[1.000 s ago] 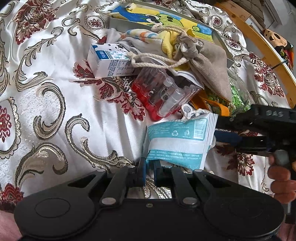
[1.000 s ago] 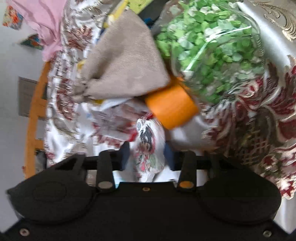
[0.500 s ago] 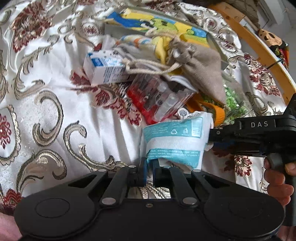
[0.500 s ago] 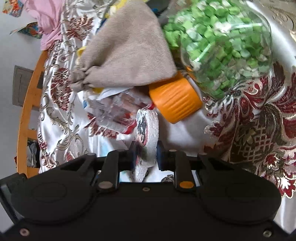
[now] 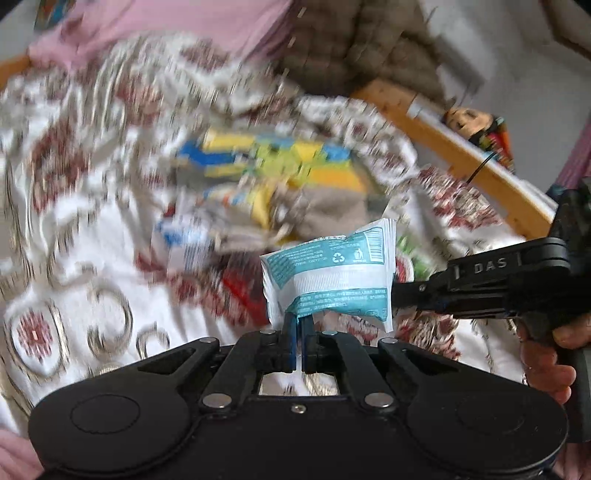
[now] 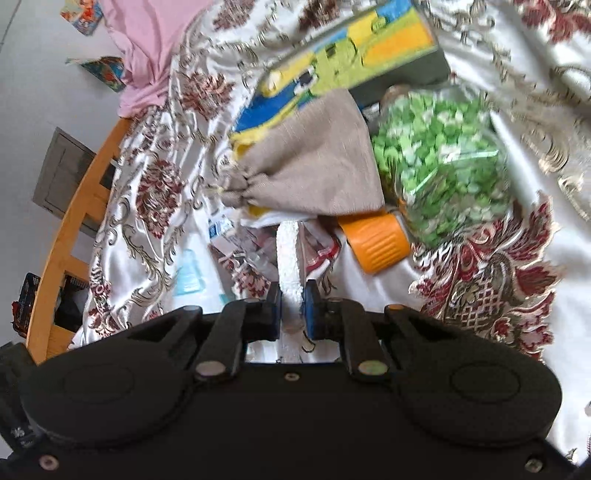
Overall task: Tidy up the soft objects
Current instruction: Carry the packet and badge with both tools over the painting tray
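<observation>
Left tongs [image 5: 300, 328] clenched on the bottom edge of the teal-and-white soft plastic tissue pack [image 5: 328, 275]; the pack stands up just ahead of the tips, clear of the bedspread. Right tongs [image 6: 293, 306] are closing, pads pressing the same pack's white crinkled side seam [image 6: 290, 254], seen edge-on between the fingers. In the left view the right tongs come in from the right side onto the pack, with a hand [image 5: 546, 354] on the black grip.

Surroundings, ahead of the right tongs:
- beige woven drawstring pouch [image 6: 314, 166], gathered neck to the left, lying over the clutter straight ahead
- clear plastic jar of green paper bits [image 6: 443, 162] on its side, ahead-right, ribbed orange lid [image 6: 376, 242] nearest the tips
- clear plastic box with red base [image 6: 255, 251], partly under the pouch, just ahead-left
- flat book with yellow, blue and green cartoon cover [image 6: 343, 55], far ahead beyond the pouch

All on a glossy white satin bedspread with maroon and gold scroll embroidery [image 6: 491, 280]. Curved wooden bed rail [image 6: 70, 229] far left in the right view. Pink cloth [image 5: 166, 29] far ahead in the left view, which is heavily motion-blurred beyond the pack; clutter there unreadable in detail.
</observation>
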A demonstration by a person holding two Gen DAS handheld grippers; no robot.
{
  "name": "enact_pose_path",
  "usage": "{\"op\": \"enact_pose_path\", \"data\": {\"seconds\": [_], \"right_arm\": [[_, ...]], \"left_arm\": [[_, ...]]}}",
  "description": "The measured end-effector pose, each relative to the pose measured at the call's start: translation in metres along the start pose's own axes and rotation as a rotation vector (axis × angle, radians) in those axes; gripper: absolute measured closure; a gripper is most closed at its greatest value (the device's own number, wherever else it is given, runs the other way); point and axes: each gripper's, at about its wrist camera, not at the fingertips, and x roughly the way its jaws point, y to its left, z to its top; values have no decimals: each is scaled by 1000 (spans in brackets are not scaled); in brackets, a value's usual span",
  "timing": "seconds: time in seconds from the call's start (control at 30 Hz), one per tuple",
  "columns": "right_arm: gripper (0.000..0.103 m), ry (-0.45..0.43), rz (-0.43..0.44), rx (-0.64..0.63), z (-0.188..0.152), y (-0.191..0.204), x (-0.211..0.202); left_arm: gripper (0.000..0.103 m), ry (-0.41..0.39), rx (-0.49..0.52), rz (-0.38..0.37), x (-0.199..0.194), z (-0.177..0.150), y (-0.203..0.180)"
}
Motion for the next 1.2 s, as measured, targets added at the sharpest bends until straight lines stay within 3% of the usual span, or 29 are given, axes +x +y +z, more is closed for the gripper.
{"op": "enact_pose_path", "data": {"seconds": [0.17, 0.33, 0.43, 0.63, 0.77, 0.97, 1.2], "right_arm": [[96, -151, 37, -46, 7, 10, -35], [96, -302, 24, -94, 12, 9, -61], [96, -366, -3, -124, 15, 15, -61], [96, -494, -39, -235, 31, 34, -55], [96, -534, -89, -283, 61, 40, -42], [96, -578, -116, -213, 114, 18, -13], [96, -559, -118, -143, 157, -9, 46]], "left_arm": [[102, -121, 49, -1, -17, 5, -11], [102, -180, -2, 10, -12, 18, -7], [102, -193, -21, 20, -1, 28, -5], [102, -269, 40, 26, 18, 59, -9], [102, -304, 34, 26, 39, 83, -7], [102, -339, -1, 18, 81, 117, 6], [102, -300, -62, -12, 140, 146, 22]]}}
